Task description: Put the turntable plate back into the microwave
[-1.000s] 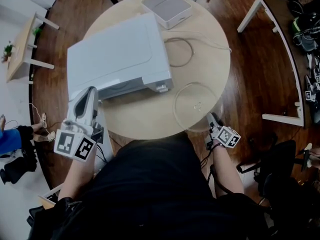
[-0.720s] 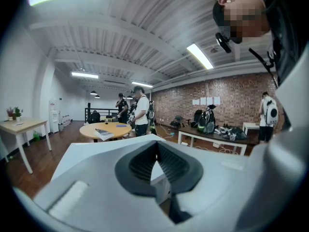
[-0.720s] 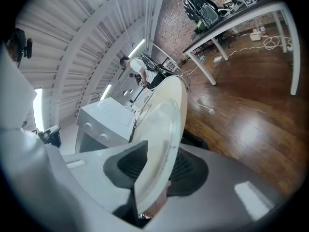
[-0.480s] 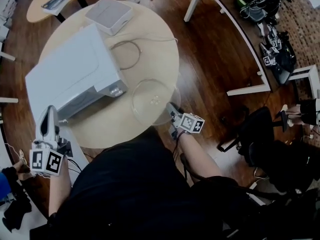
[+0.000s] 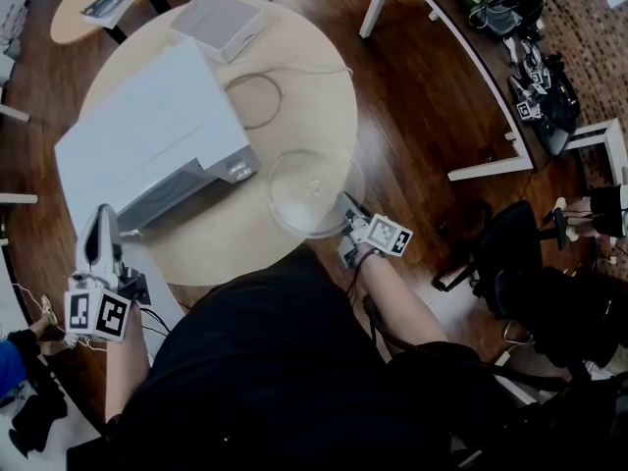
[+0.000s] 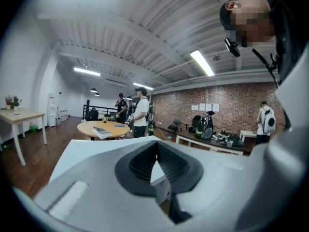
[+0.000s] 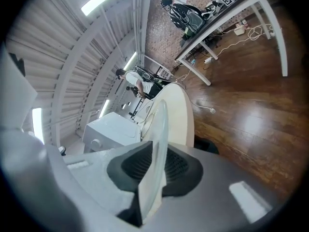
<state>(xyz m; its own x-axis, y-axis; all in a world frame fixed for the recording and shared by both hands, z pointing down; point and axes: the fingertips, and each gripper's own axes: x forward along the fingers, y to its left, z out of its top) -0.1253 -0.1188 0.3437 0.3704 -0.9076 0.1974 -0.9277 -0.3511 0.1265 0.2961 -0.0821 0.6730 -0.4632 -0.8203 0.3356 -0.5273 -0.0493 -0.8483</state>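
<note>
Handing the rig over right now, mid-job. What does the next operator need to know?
Left tongs: shut, empty, beside the microwave.
Right tongs: jaws have just been closing and now grip the near rim of the glass plate.
The plate is at the near edge of the table, next to the microwave, not inside it.
Done: plate grasped.
Left: carry it into the microwave and set it down. I can't tell whether the door is open.
</note>
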